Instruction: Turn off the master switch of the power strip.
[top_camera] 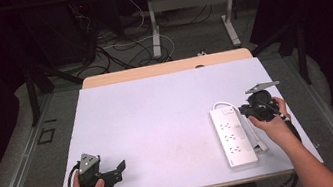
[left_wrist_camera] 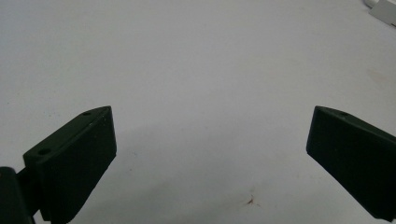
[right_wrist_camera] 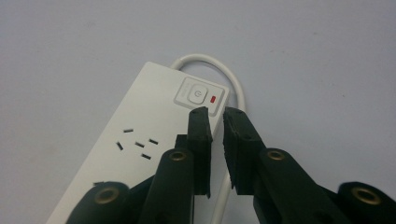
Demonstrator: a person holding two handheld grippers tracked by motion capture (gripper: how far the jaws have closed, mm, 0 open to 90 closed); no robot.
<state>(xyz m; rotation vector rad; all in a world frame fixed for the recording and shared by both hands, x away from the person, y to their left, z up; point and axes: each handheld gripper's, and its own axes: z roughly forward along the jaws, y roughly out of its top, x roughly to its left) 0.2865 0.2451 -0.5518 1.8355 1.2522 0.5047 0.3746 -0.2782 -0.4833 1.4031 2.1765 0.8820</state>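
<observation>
Over power strip [right_wrist_camera: 154, 135] switch end: right gripper [right_wrist_camera: 216, 114] nearly closed, seemingly empty, angled down.

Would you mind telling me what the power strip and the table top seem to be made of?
Power strip: probably moulded plastic, white and smooth with a slight sheen, with crisp slot edges and a raised switch. Table top: a pale matte surface, perhaps laminate or a mat; its far edge looks like light wood.

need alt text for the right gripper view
The right gripper, jaws nearly closed with nothing between them, points at the power button end of a white power strip on a pale table. A white cable loops behind that end.
</observation>
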